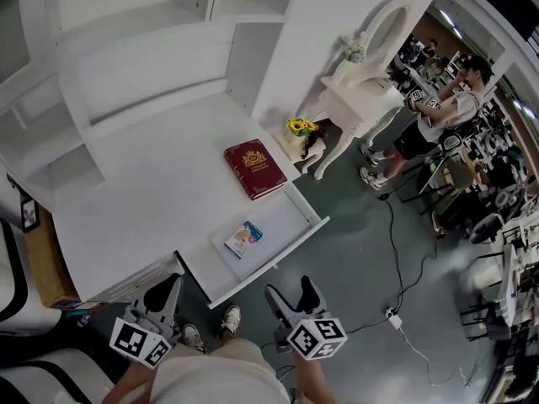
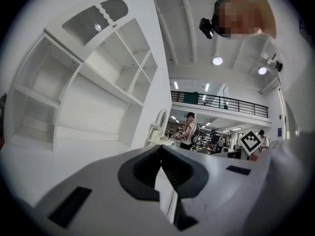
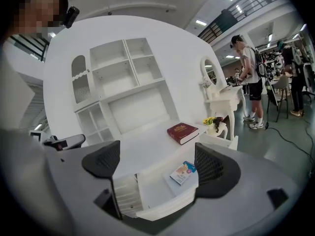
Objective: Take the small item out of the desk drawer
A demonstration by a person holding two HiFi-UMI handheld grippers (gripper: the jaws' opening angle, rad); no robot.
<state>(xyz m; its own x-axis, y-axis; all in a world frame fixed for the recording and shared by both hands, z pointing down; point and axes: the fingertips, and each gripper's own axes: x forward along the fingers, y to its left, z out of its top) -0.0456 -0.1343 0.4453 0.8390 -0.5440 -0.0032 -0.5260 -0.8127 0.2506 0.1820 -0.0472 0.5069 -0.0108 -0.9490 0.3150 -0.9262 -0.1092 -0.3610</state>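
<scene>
A small flat packet with a colourful print lies in the open white desk drawer. My right gripper is held near the drawer's front edge, open and empty, its jaws framing the packet from a distance. Off the desk's front left corner, my left gripper points up toward the shelves, with its pads touching and nothing between them.
A dark red book lies on the white desk top behind the drawer. White shelving rises at the back. A small stand with yellow flowers, a white dressing table, a standing person and floor cables are to the right.
</scene>
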